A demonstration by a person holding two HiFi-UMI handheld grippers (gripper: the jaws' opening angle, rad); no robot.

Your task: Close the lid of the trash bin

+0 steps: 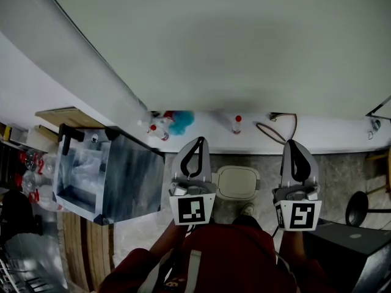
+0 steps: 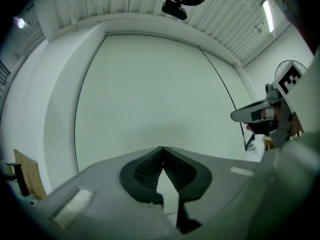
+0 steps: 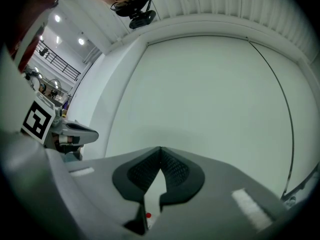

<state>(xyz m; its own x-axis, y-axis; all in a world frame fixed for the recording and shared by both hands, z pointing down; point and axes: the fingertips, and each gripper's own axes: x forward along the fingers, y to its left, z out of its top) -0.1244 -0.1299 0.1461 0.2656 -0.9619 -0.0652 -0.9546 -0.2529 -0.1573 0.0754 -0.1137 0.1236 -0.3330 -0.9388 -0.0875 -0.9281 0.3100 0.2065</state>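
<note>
Head view: the trash bin stands on the floor near the wall, between the left gripper and the right gripper, both clear of it. Lid position cannot be told.

Left gripper view: jaws closed tip to tip, holding nothing.

Right gripper view: jaws likewise together, empty.

The lid is probably light, stiff plastic; press down on its free front edge.

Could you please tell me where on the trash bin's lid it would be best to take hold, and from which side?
Likely the lid by its near rim, approached from above on the person's side: it sits low on the floor close to the wall, so its far edge is boxed in. Both the left gripper and the right gripper are shut and would have to open first.
</note>
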